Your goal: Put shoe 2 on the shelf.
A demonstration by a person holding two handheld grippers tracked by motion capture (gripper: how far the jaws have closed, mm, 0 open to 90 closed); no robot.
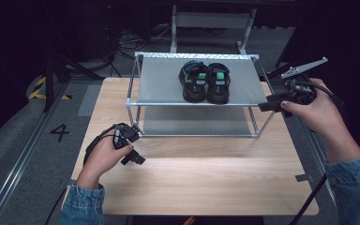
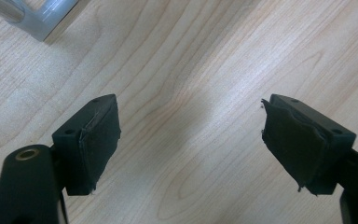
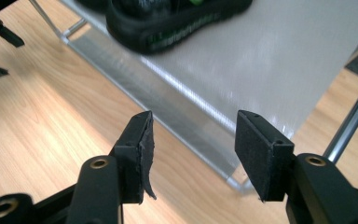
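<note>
A pair of black sandals [image 1: 205, 82] with green patches stands side by side on the top shelf of a small metal rack [image 1: 159, 89]. My left gripper [image 1: 139, 159] rests low over the wooden table [image 1: 192, 183], just in front of the rack's left front leg [image 2: 42, 18]. It is open, and the left gripper view has bare wood between its pads [image 2: 98, 140]. My right gripper [image 1: 264, 106] hovers at the rack's right front corner, pointing left, open and holding nothing. In the right gripper view its jaws frame the shelf edge [image 3: 186, 116], with one sandal's sole [image 3: 177, 23] beyond.
The rack has a lower shelf [image 1: 194, 123] under the top one, and thin metal posts at its corners [image 3: 349, 126]. Bare tabletop stretches in front of the rack. Dark floor, cables and a metal frame [image 1: 211, 21] lie beyond the table.
</note>
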